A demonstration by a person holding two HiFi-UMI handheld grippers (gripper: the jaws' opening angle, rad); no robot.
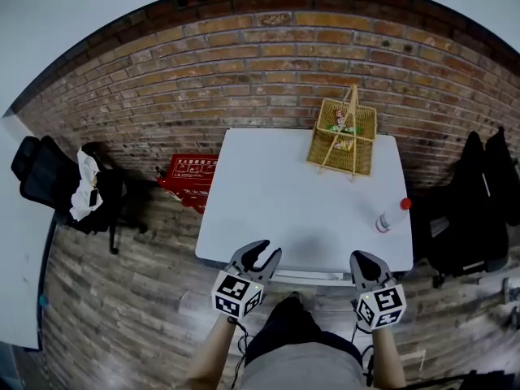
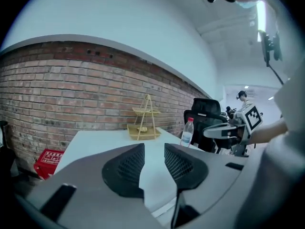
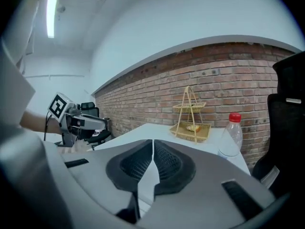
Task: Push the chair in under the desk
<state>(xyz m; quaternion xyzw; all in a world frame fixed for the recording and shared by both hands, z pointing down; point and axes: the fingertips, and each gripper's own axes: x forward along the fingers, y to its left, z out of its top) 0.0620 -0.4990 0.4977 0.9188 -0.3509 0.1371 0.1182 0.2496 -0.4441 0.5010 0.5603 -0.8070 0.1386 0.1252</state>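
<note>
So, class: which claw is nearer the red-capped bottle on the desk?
Right. The right claw is at the near edge of the desk, close in front of the bottle; the left claw is at the same edge, well across to the bottle's left.

**Odds and ends by the wall**

A two-tier bamboo rack stands near the brick wall, with something small, perhaps food, on a shelf. A red-capped clear bottle stands upright, well apart from it. A red box sits on the plank floor.
</note>
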